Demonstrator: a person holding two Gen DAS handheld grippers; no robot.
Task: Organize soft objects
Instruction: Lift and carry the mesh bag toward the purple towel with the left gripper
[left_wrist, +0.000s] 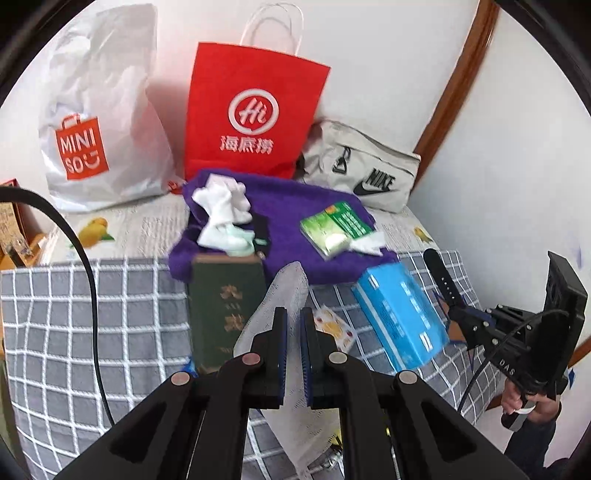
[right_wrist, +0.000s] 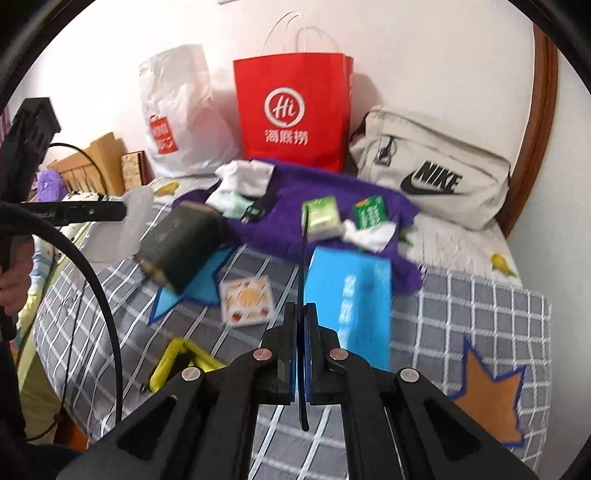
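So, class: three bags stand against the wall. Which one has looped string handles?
The red paper bag; the white plastic bag and grey Nike pouch show none.

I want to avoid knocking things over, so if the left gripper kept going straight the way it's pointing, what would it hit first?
Probably the purple towel, though depth is hard to judge. The left gripper is shut on a white mesh cloth whose raised tip would arrive first. The dark green book stands just left of that line.

wrist views angled down, sharing bed (left_wrist: 92, 295)
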